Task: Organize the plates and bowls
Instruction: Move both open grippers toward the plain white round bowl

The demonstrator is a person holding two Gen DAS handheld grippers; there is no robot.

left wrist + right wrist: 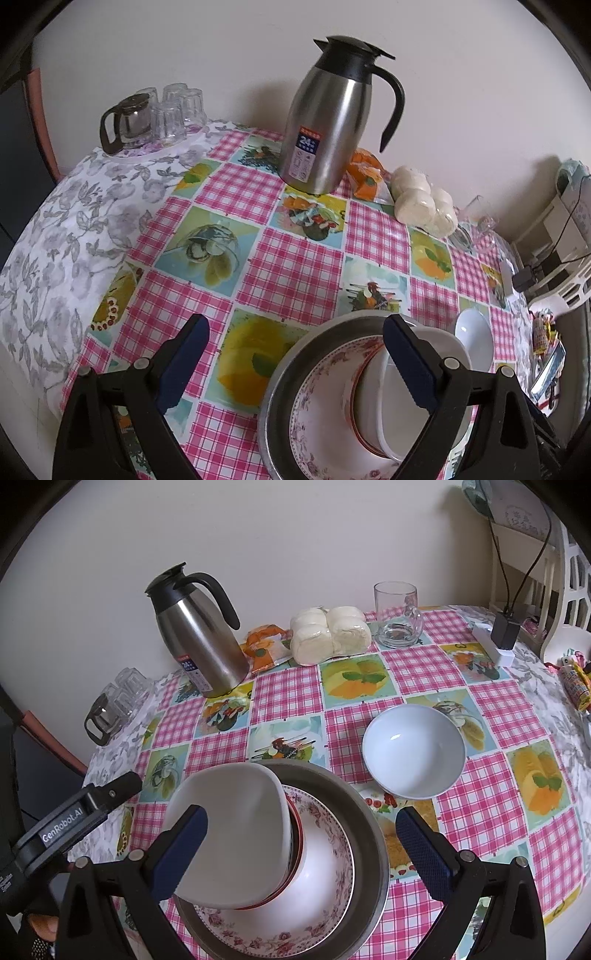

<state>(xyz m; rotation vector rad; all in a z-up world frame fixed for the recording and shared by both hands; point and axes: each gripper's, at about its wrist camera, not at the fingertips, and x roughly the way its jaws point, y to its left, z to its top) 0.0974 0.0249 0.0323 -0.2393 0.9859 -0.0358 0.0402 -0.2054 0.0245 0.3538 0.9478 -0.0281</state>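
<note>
A stack sits near the table's front edge: a metal pan (369, 830) holds a floral-rimmed plate (325, 897), a red-rimmed bowl (299, 849) and a white bowl (236, 834) tilted on top. The stack also shows in the left wrist view, with the metal pan (280, 384) and floral plate (314, 417). A separate white bowl (413, 753) stands upright to the right; it also shows in the left wrist view (474, 341). My left gripper (295, 362) is open, its right finger over the stack. My right gripper (301, 853) is open, straddling the stack. Both are empty.
A steel thermos jug (203, 638), an orange packet (266, 646), wrapped buns (328, 635) and a glass mug (399, 616) line the far wall. Upturned glasses and a glass pot (147, 118) stand at the far left. A charger (502, 635) and snacks (576, 683) lie right.
</note>
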